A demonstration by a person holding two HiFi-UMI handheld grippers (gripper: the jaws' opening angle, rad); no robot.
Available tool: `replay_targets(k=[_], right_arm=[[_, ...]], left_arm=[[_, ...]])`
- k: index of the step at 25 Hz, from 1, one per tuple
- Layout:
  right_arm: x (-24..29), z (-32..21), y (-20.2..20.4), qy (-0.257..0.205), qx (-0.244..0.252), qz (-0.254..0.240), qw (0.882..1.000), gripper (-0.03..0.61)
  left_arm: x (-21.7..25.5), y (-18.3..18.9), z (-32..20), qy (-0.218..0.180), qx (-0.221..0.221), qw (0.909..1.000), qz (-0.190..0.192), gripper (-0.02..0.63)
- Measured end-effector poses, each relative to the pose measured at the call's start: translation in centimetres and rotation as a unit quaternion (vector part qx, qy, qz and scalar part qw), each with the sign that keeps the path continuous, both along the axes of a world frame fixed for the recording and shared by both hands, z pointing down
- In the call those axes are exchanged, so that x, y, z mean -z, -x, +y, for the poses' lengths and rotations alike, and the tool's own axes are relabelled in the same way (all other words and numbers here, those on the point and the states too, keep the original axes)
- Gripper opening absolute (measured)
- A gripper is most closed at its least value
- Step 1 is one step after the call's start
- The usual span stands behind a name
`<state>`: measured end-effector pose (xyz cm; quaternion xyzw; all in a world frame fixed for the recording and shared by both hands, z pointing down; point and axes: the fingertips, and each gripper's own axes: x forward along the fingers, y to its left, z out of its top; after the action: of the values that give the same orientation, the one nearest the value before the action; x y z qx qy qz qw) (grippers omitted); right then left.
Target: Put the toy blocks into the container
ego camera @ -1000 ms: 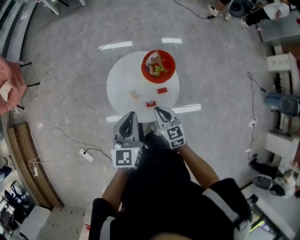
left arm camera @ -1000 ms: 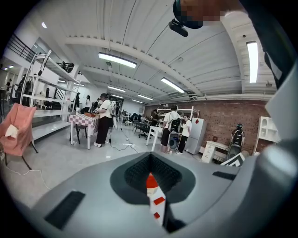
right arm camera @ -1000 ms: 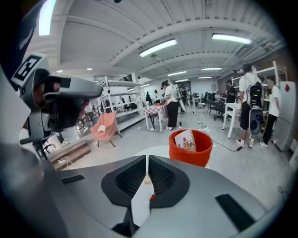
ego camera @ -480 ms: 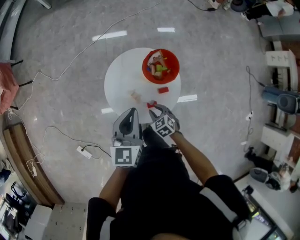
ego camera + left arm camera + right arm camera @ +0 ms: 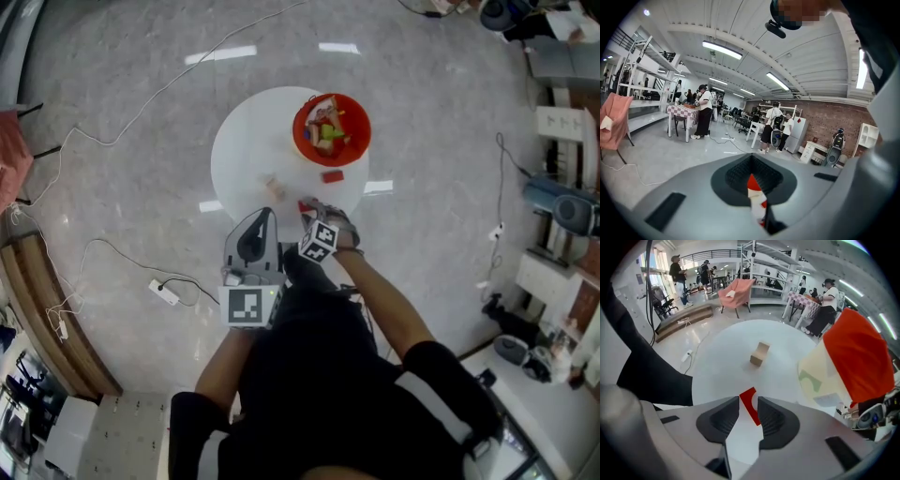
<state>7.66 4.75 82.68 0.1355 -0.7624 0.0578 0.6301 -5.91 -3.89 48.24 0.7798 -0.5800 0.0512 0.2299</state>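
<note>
Now we see our right gripper (image 5: 748,404) opening, a red arch block (image 5: 751,409) between its jaws; our left gripper (image 5: 753,177) has its jaws pressed together.

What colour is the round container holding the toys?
The container is red, clearest in the head view.

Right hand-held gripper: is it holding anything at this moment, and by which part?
Nothing is held. The right hand-held gripper has its jaws opening, with a red block lying on the white table between them, ungripped.
</note>
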Motion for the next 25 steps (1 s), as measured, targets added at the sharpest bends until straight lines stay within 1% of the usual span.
replay_targets(k=[7, 11, 14, 16, 20, 22, 25], right_arm=[[-1.3, -0.2, -0.3, -0.017, 0.052, 0.043, 0.998, 0.104], [-2.3, -0.4, -0.3, -0.021, 0.064, 0.061, 0.996, 0.103], [-2.4, -0.7, -0.3, -0.021, 0.051, 0.061, 0.997, 0.099], [-2.2, -0.8, -0.3, -0.019, 0.041, 0.057, 0.997, 0.080], [-1.3, -1.0, -0.5, -0.016, 0.028, 0.045, 0.998, 0.074], [-0.2, -1.1, -0.4, -0.012, 0.009, 0.028, 0.999, 0.072], [2.5, -1.9, 0.2, -0.008, -0.040, -0.016, 0.999, 0.071]], left_arm=[[-0.3, 0.7, 0.0, 0.003, 0.014, 0.9999, 0.000, -0.002], [-0.6, 1.1, 0.1, 0.008, 0.017, 0.9998, -0.001, -0.002], [-0.6, 1.4, 0.2, 0.011, 0.019, 0.9998, -0.002, -0.002], [-0.5, 1.5, 0.3, 0.012, 0.021, 0.9997, -0.001, -0.002], [-0.4, 1.3, 0.3, 0.008, 0.023, 0.9997, 0.001, -0.002], [-0.2, 1.1, 0.3, 0.005, 0.023, 0.9997, 0.003, -0.002], [0.4, 0.7, 0.0, -0.006, 0.018, 0.9998, 0.003, -0.002]])
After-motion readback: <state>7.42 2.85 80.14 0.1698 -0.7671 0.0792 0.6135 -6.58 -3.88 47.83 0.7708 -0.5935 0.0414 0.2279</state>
